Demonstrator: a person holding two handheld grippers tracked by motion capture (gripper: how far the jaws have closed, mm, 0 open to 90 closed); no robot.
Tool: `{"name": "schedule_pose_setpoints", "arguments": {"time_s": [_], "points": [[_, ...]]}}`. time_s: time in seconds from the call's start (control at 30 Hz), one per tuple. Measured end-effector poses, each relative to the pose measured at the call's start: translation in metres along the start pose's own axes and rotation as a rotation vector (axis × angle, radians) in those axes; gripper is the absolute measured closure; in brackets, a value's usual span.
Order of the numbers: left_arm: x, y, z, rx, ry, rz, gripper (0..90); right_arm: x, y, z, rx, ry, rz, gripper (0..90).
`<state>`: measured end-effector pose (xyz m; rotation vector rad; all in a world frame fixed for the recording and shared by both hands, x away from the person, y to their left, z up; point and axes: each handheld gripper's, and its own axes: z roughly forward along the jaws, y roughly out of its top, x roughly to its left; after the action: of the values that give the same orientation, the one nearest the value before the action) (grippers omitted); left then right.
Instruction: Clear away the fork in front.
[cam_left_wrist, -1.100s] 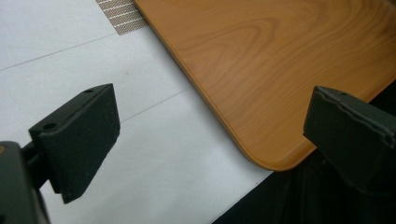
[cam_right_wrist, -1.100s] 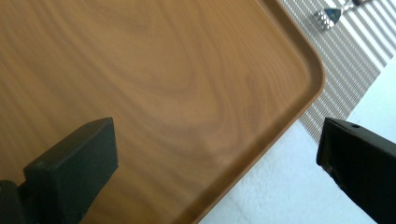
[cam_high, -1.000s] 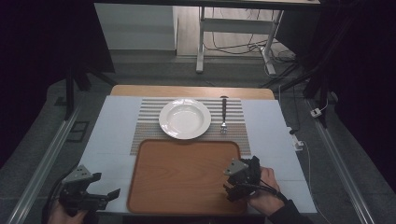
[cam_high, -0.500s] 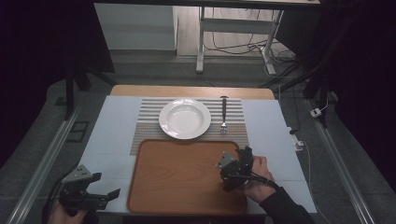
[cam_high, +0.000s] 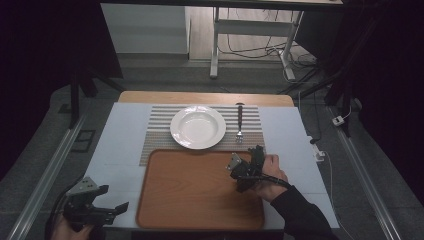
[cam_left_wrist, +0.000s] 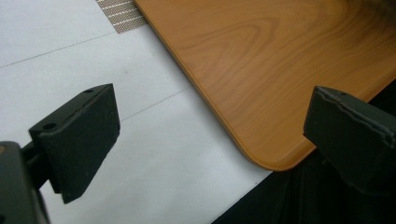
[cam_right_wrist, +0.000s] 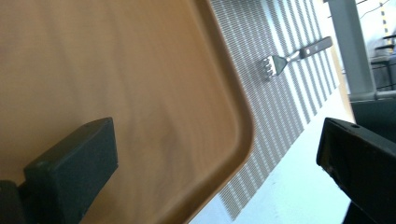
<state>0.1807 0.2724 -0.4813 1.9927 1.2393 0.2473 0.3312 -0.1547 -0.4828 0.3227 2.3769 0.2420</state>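
A white plate (cam_high: 198, 126) sits on a striped placemat (cam_high: 159, 131), with a fork (cam_high: 239, 122) to its right, tines toward me. A wooden tray (cam_high: 195, 192) lies in front of the mat. My right gripper (cam_high: 250, 162) hovers open over the tray's far right corner (cam_right_wrist: 233, 130); the fork (cam_right_wrist: 289, 58) lies ahead of its jaws on the mat (cam_right_wrist: 275, 116). My left gripper (cam_high: 107, 210) is open and empty at the table's near left edge, beside the tray's near left corner (cam_left_wrist: 275, 158).
The table is covered by a pale sheet (cam_high: 120, 145), with a wooden strip (cam_high: 205, 98) along the far edge. Beyond the table stand a white desk leg (cam_high: 216, 45) and floor cables (cam_high: 300, 60). Metal rails (cam_high: 45, 180) run along both sides.
My right gripper has moved away from me and a little left, from the tray's right edge toward its far right corner. The left gripper has stayed put.
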Motion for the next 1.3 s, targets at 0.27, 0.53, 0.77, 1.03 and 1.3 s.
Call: {"name": "schedule_pose_setpoints", "arguments": {"time_s": [0.27,0.53,0.77,1.03,1.3], "points": [[0.000,0.000,0.000,0.003,-0.003,-0.002,3.7,-0.014,0.008,0.016,0.027,-0.053,-0.041,0.0],[0.001,0.000,0.000,0.003,-0.005,-0.006,3.6,-0.035,0.016,0.032,0.046,-0.089,-0.041,0.0],[0.001,0.000,0.000,0.004,-0.007,-0.007,3.6,-0.056,0.021,0.048,0.060,-0.102,-0.046,0.0],[0.002,0.000,0.000,0.003,-0.009,-0.010,3.6,-0.070,0.028,0.070,0.090,-0.116,-0.063,0.5],[0.002,0.000,0.000,0.005,-0.011,-0.011,3.6,-0.068,0.032,0.091,0.115,-0.115,-0.101,9.0]]}}
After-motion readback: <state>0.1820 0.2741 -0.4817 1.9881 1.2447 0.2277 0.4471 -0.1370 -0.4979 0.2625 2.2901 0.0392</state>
